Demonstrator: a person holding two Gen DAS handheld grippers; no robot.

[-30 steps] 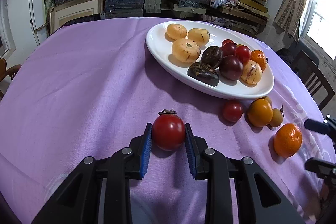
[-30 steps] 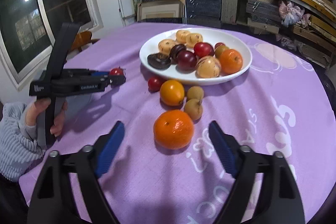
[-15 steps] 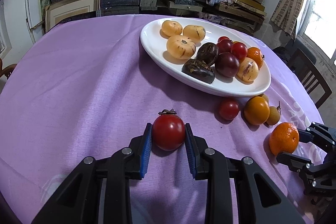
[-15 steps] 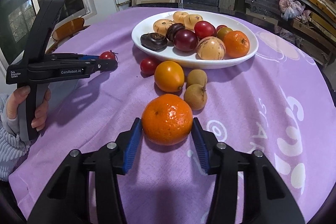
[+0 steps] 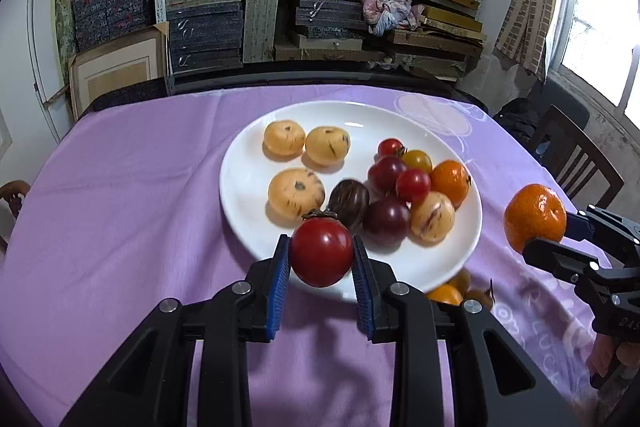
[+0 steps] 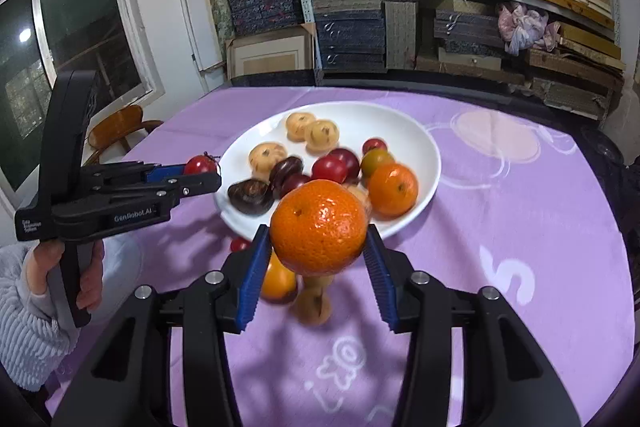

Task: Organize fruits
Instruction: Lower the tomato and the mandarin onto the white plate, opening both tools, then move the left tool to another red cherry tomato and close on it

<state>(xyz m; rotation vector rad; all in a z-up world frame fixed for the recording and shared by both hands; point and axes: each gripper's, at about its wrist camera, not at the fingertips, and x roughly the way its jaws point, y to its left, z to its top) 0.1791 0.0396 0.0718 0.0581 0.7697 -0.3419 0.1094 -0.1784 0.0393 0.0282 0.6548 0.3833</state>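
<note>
My left gripper (image 5: 321,259) is shut on a red tomato (image 5: 321,251) and holds it in the air over the near rim of the white plate (image 5: 240,187). My right gripper (image 6: 318,247) is shut on a mandarin orange (image 6: 319,227) and holds it above the cloth, just short of the plate (image 6: 428,163). The plate holds several fruits: pale yellow ones, dark plums, small tomatoes and an orange. The left gripper with its tomato (image 6: 199,165) shows at the left of the right wrist view. The mandarin (image 5: 535,217) shows at the right of the left wrist view.
On the purple tablecloth (image 6: 520,227) in front of the plate lie an orange fruit (image 6: 278,281), two small brown fruits (image 6: 314,301) and a small red tomato (image 6: 240,245). Shelves of boxes stand behind the table. A chair (image 5: 576,155) stands at the right.
Both grippers have lifted their fruit off the cloth and moved toward the plate. The right gripper closed on the mandarin a second ago.
</note>
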